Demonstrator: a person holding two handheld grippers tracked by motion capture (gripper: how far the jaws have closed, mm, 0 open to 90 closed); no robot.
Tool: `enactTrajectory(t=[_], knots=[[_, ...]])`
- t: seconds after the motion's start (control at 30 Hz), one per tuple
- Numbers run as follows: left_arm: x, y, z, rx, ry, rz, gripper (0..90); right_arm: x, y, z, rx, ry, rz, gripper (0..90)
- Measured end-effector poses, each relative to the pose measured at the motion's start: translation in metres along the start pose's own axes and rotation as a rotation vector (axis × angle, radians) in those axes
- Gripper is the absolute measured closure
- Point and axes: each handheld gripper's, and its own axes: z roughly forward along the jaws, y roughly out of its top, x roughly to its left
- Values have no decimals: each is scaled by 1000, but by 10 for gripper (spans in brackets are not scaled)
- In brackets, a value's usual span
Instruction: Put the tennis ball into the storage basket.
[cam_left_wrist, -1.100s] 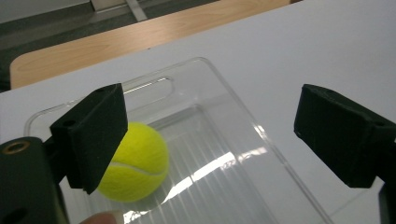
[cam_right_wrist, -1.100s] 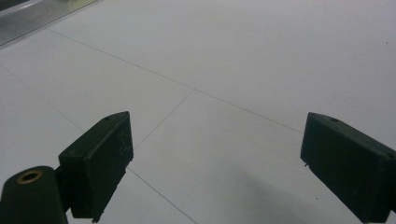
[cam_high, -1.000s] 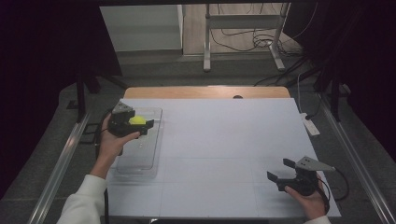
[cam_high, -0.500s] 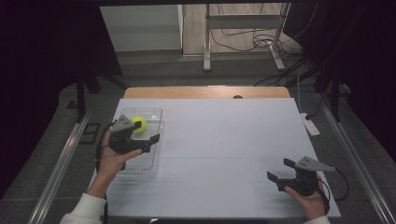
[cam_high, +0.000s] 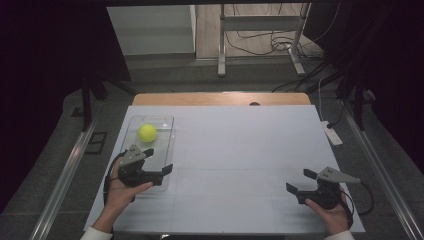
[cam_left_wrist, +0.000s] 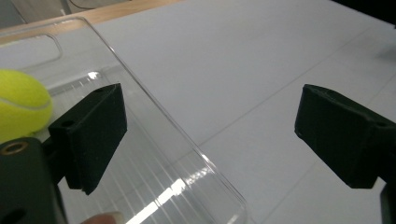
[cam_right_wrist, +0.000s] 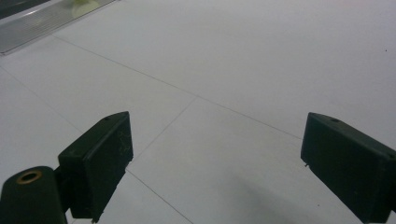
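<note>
Yellow ball (cam_high: 147, 132) in clear tray (cam_high: 165, 145)

Between my grippers the white table (cam_high: 240, 160) lies bare. On my left, the clear tray (cam_high: 165, 150) wall and yellow ball (cam_high: 147, 132) obstruct passage.

High view looked forward and down from above the person's side, taking in the whole white table (cam_high: 240, 165) and the floor beyond. Left gripper view sat low and close, looking along its jaws across the clear tray (cam_left_wrist: 154, 140) rim toward the tennis ball (cam_left_wrist: 21, 105). Right gripper view faced bare tabletop at close range; the tray (cam_right_wrist: 42, 23) edge appeared top left, shared with both others.
</note>
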Motion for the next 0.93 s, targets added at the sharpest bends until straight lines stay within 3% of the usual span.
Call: enactTrajectory(t=[0.2,0.5,0.93], knots=[[-5,-12,-4,-6,17,21,105,0,2,2,-2,6,-5,96],[-4,-29,-4,17,42,21,104,1,5,5,-6,21,-14,97],[-2,-34,-3,18,47,16,100,3,8,4,-26,36,-24,95]])
